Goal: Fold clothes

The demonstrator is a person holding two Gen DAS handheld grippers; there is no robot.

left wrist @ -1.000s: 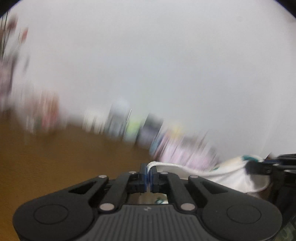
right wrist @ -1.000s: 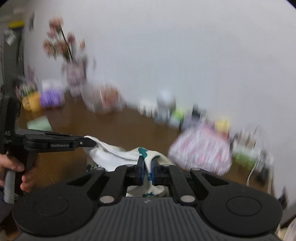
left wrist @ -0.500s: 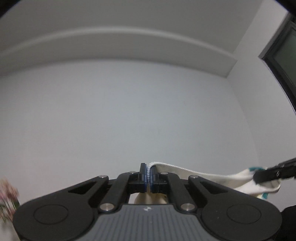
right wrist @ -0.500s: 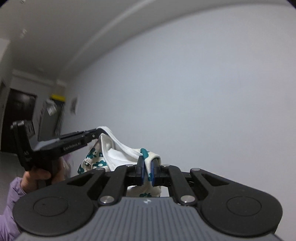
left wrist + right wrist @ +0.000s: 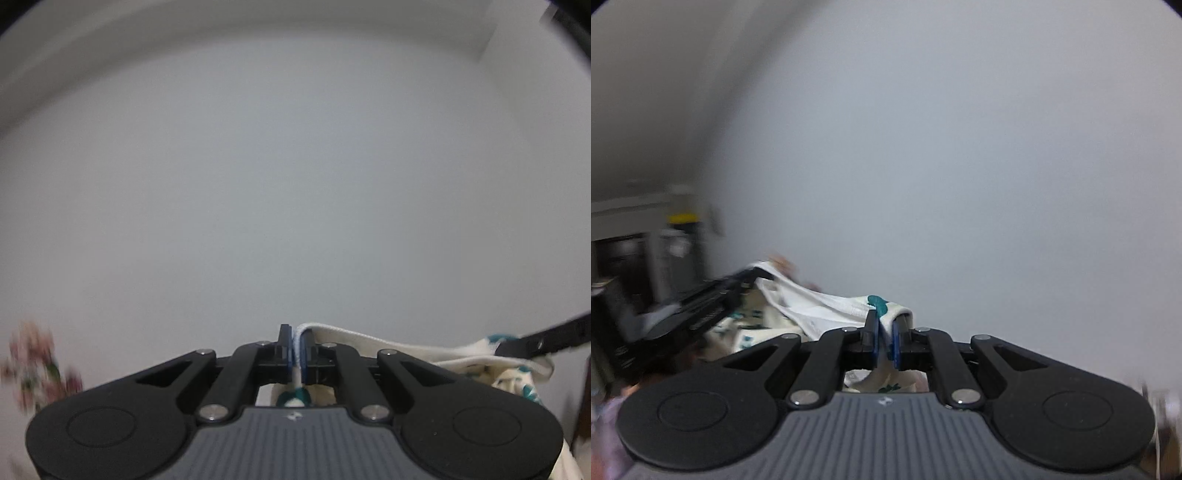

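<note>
The garment (image 5: pixel 424 349), cream with teal print, was held up in the air against a pale wall (image 5: pixel 295 184), its top edge stretched between the two tools. The left gripper (image 5: pixel 296 349) was pressed together on a white ribbed hem, and the right gripper (image 5: pixel 884 338) was likewise pinched on a printed fold of the same cloth. No fold could be seen in the garment, and no table or other surface was shown on which it might be laid. By judgement, the scene was one of a garment lifted and spread by its edge, which would fit either a shaking-out ahead of folding or a lift between two folds; which of these it was could not be settled, and how much folding was left could not be told.

In the left wrist view the hem was shown running toward 3 o'clock, where the tip of the right gripper was seen clamped on it, and blurred pink flowers (image 5: pixel 33 363) were caught at 8 o'clock. In the right wrist view more of the hanging cloth was shown, sagging between the tools, with the left gripper seen from the side at 9 o'clock, a dark doorway (image 5: pixel 624 266) behind it and a lilac sleeve (image 5: pixel 609 424) at 8 o'clock.
</note>
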